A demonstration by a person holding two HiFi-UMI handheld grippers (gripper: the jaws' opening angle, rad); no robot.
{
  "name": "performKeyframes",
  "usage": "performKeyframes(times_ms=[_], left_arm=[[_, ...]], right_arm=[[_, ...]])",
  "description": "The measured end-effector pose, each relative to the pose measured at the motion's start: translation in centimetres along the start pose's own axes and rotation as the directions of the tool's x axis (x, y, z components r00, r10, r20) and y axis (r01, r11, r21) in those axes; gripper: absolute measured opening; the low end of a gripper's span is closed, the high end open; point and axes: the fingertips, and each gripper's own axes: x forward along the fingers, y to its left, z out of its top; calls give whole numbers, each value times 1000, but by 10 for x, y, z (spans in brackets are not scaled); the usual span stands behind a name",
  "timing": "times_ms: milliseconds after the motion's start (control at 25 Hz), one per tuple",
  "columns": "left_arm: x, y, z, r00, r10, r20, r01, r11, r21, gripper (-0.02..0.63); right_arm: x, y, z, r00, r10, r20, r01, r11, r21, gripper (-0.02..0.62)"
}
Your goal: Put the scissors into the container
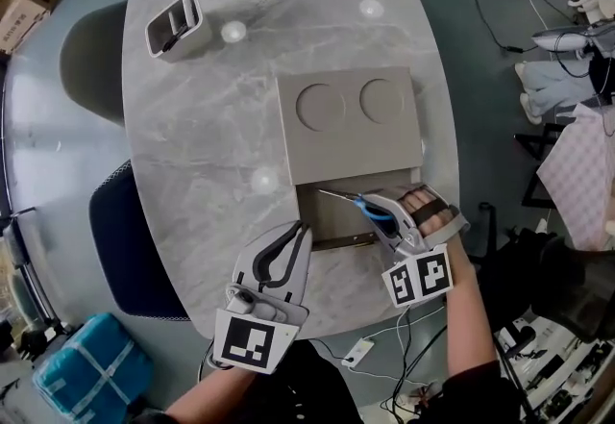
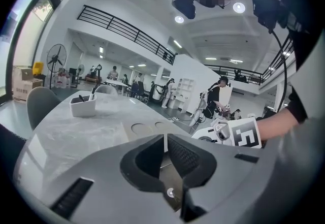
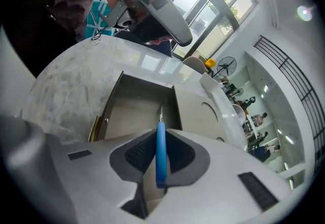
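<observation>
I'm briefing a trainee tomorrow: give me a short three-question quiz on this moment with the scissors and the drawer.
1. True or false: the right gripper is shut on the scissors.
2. Pick one: the scissors hang above A) the open drawer, B) the white pen holder, C) the chair.
3. Fill in: the left gripper has its jaws ____ and holds nothing.

Key: 1 true; 2 A; 3 shut.
</observation>
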Motion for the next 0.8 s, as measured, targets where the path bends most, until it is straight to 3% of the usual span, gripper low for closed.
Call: performKeyframes(times_ms=[320, 560, 800], left_arm=[[4, 8, -15, 1000, 5, -25, -6, 1000, -19, 32], [7, 10, -22, 999, -2, -40, 1, 1000, -27, 32], [13, 10, -27, 998, -9, -54, 7, 1000, -28, 31]], right_arm=[[24, 7, -12, 997, -11, -72, 5, 996, -92, 51], [29, 11, -15, 994, 54, -94, -57, 998, -25, 72], [26, 17, -15, 979, 176, -103, -168, 982, 84, 108]])
